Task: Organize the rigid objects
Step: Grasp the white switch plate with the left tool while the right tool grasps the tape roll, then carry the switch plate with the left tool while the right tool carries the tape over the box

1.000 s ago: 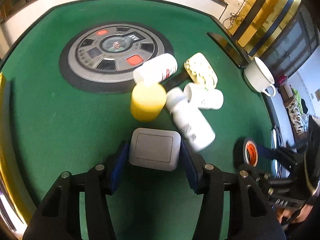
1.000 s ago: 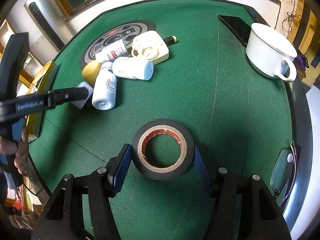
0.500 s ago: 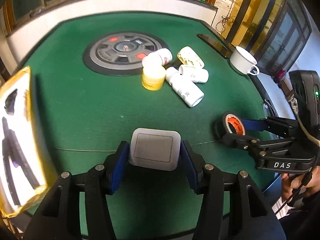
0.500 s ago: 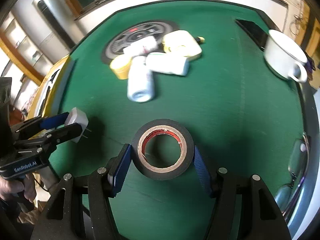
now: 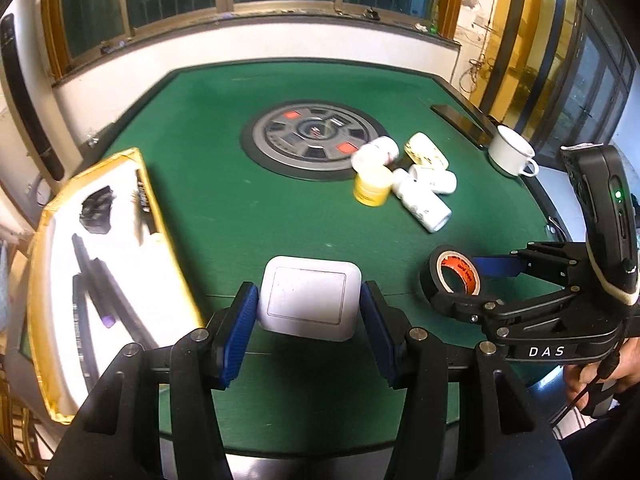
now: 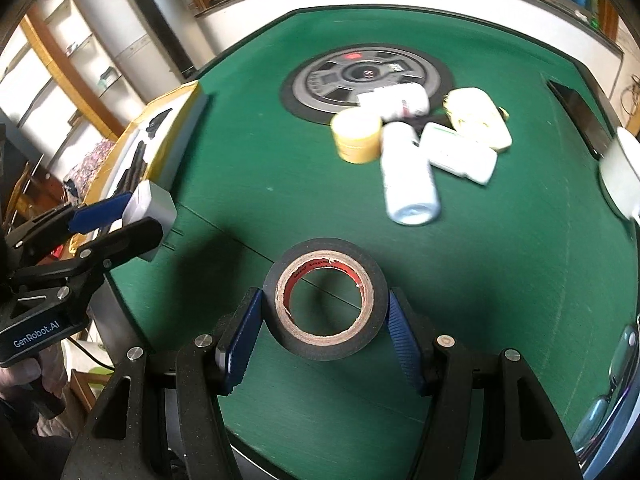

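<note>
My left gripper [image 5: 306,320] is shut on a white square plug adapter [image 5: 309,297], held above the near edge of the green table [image 5: 248,208]. My right gripper [image 6: 324,328] is shut on a roll of black tape [image 6: 325,303] with a red-printed core, also lifted over the near edge. In the left wrist view the tape roll [image 5: 454,274] hangs to the right of the adapter. The right wrist view shows the adapter [image 6: 154,204] at far left. A yellow-edged tray [image 5: 100,264] holding dark pens sits at the table's left side.
Several white bottles [image 5: 424,200], a yellow jar [image 5: 372,188] and a cream case [image 5: 426,152] lie clustered right of the round grey centre panel [image 5: 316,140]. A white mug [image 5: 510,154] and a dark phone [image 5: 460,120] sit at the far right. Glasses [image 6: 616,368] rest at the right edge.
Both grippers have pulled back from the cluster toward the near edge and risen, each still holding its object. The yellow tray has come into view on the left.
</note>
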Tool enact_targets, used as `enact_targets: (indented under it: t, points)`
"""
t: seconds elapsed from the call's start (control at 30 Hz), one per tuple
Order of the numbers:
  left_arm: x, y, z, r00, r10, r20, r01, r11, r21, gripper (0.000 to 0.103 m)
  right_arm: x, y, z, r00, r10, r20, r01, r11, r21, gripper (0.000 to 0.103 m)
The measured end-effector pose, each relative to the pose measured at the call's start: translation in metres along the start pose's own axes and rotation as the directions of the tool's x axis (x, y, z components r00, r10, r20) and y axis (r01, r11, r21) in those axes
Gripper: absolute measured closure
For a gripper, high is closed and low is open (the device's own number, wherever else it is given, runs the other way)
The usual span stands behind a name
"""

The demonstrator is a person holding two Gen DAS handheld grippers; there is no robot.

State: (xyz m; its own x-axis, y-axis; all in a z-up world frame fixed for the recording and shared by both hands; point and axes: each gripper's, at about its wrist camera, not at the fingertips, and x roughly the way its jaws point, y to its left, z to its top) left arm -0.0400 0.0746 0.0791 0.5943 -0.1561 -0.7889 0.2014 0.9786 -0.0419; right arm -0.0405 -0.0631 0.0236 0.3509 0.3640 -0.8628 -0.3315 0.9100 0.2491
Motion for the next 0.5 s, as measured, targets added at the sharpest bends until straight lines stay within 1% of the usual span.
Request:
enact_targets:
  t: [0.2, 0.5]
  points:
    - [-0.012, 0.017, -0.002, 0.999, 0.039, 0.032, -0.039, 0.999, -0.014, 0.052, 0.005, 0.022, 0.005, 1.0, 0.013, -0.002, -0.013, 0.999, -0.032, 0.046]
    - [-0.023, 0.043, -0.005, 0.996, 0.069, 0.052, -0.067, 0.997, -0.049, 0.052, 0.011, 0.05, 0.015, 1.0, 0.026, 0.003, -0.025, 0.997, -0.069, 0.046]
